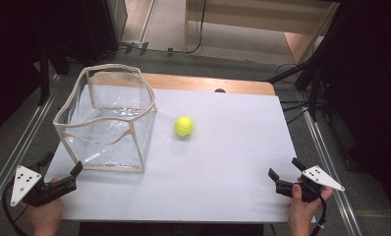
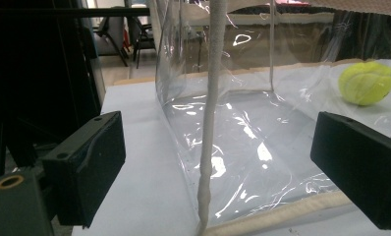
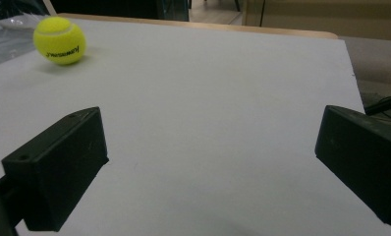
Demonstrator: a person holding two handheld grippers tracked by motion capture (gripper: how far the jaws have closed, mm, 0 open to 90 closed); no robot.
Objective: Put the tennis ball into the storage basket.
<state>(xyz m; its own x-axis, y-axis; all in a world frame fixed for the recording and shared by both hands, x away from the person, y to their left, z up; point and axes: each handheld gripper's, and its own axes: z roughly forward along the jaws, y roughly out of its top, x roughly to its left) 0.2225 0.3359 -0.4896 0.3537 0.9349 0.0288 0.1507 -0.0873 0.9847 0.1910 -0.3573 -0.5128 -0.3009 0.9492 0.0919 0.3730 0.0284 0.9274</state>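
Tennis ball (image 1: 183, 126) work looks barely begun, judging by how things lie. Going from the biggest thing down: the white table (image 1: 223, 187) carries everything, with bare board across its near and right parts. On its far left stands the clear plastic bin (image 1: 107, 118), a soft-walled box with cream piping along its edges, upright and open at the top, with nothing inside as far as the transparent walls show. In the left gripper view one piped corner (image 2: 210, 128) rises straight ahead, with the ball showing beyond the clear wall at the right. The ball rests on the table just right of the bin, apart from its wall, near the middle of the board. The left gripper (image 1: 61, 178) sits at the near left corner, close to the bin's near wall, jaws spread wide and holding nothing. The right gripper (image 1: 288, 176) waits at the near right edge, well apart from the ball, likewise released and bare. Reaching, gripping and dropping the ball into the bin all seem left to do.
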